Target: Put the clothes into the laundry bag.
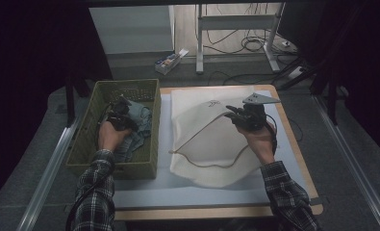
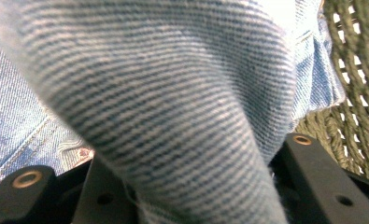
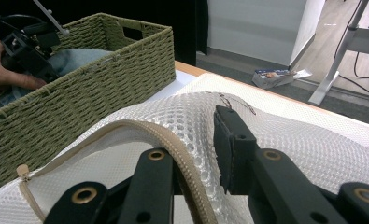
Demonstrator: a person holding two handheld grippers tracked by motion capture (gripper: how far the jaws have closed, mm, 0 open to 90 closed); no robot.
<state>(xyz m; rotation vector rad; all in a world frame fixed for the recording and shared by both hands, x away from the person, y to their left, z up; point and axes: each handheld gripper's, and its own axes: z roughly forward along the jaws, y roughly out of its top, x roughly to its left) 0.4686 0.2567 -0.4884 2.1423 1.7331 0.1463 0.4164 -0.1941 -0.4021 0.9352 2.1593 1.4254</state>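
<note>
Down in the woven basket (image 1: 86, 126) at the tabletop's left edge, the left hand-held gripper (image 1: 119, 117) clamps blue denim (image 2: 173, 107), its fingertips buried in cloth. Right hand-held gripper (image 1: 236, 114) pinches the white mesh bag (image 1: 207, 144) at its zipper edge (image 3: 173, 144).

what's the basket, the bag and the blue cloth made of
Basket: looks like woven olive cord or paper rope, matte, braided strands visible. Bag: white mesh fabric, likely synthetic, with fine holes and a tan zipper. Blue cloth: denim, with diagonal twill lines and orange stitching.

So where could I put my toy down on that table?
The pale mat is bare along the near edge, in front of the white mesh bag. The green basket is crowded with denim clothes and the left tongs.
</note>
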